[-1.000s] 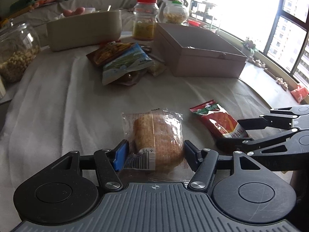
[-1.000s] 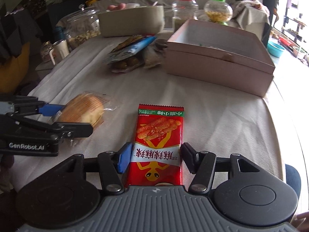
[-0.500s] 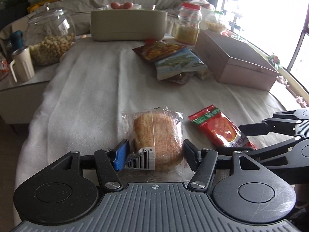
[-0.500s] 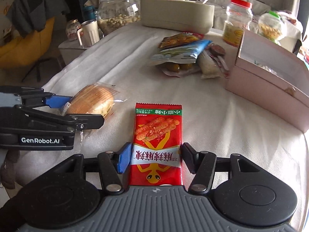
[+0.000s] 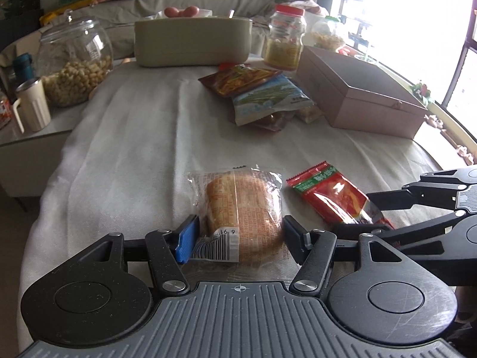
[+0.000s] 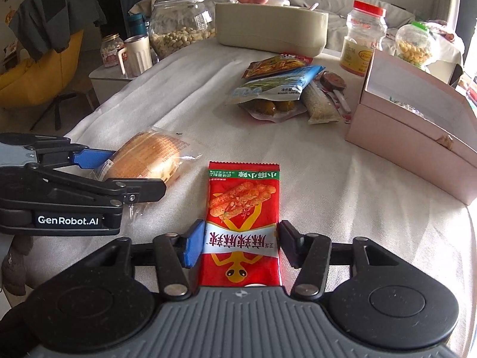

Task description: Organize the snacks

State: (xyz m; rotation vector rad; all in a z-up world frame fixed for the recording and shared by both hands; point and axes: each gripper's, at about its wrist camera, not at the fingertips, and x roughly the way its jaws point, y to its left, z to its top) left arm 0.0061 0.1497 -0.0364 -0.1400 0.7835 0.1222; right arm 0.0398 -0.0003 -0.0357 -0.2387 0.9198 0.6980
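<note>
Right claw (image 6: 241,246) closing around red packet (image 6: 243,226); contact seemingly made.

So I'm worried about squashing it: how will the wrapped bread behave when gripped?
The wrapped bread looks soft, so it probably squashes under a firm squeeze. Its loose clear film looks crinkly and may slip. It seems light for its bulk, likely lifting easily from the white cloth.

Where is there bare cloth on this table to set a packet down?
Bare cloth runs along the table's left half, between the glass jar and the bread packet, and between the red snack packet and the pink box. It is crowded at the snack pile beside that box.
</note>
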